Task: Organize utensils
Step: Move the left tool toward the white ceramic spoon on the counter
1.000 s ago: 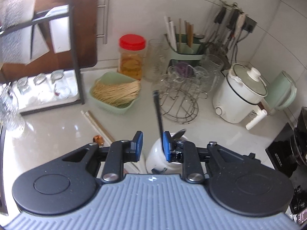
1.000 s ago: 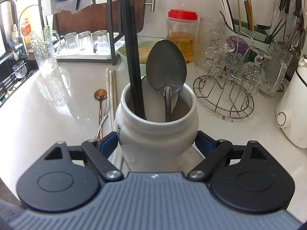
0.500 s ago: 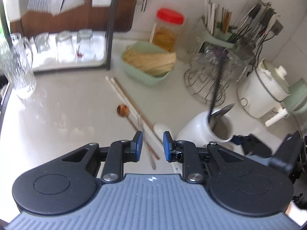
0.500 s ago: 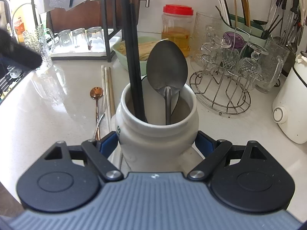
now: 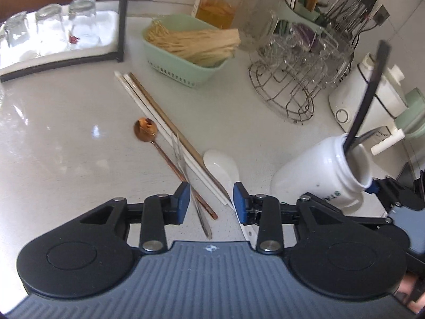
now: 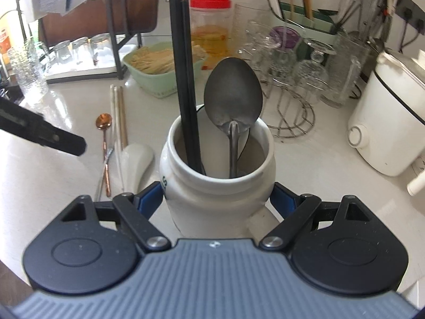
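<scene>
My right gripper [image 6: 217, 196] is shut on a white ceramic jar [image 6: 216, 186] that holds black chopsticks [image 6: 186, 79] and a steel spoon [image 6: 233, 101]. The jar also shows at the right of the left wrist view [image 5: 318, 172]. My left gripper [image 5: 211, 202] is open and empty, low over loose utensils on the counter: a copper spoon [image 5: 144, 133], a steel fork [image 5: 183, 164], white and metal chopsticks [image 5: 159, 122] and a white ceramic spoon [image 5: 221, 164]. Its fingers straddle their near ends.
A green basket of noodles [image 5: 186, 50], a wire glass rack [image 5: 300, 74], a red-lidded jar [image 5: 220, 0], a utensil caddy [image 5: 300, 2] and a white cooker [image 5: 372, 98] stand behind. A tray of glasses [image 5: 50, 34] sits at far left.
My left gripper has swung left and down from above the jar to just over the loose utensils. The right gripper keeps holding the jar in place.
</scene>
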The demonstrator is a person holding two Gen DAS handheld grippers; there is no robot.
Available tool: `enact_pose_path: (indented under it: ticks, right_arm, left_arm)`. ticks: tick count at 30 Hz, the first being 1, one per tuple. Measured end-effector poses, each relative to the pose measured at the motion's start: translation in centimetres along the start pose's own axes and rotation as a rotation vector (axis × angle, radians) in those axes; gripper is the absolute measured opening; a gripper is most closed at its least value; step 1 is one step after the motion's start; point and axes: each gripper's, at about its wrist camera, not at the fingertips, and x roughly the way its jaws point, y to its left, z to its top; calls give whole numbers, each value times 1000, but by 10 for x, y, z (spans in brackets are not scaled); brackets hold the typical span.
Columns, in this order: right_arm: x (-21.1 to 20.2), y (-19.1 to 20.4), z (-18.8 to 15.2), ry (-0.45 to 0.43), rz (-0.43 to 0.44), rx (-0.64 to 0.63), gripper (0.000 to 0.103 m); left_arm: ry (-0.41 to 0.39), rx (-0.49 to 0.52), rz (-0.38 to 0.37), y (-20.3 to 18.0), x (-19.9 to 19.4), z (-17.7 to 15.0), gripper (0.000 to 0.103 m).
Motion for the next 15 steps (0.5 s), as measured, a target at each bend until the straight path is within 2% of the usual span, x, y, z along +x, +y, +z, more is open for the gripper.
enact_pose_path:
  ticks: [4,6,15]
  right_arm:
    - [-4,-3,-5,-7,-4,8,89]
    - [-6,-3,-8,-11,-5,7,89]
    - [-10,-9,-14,-22,17,-9,89]
  left_arm:
    - [4,17,9,-10,19,2,44]
    - [6,38,21,-16,27,1,51]
    - [-12,124,122,-40,58,-3,53]
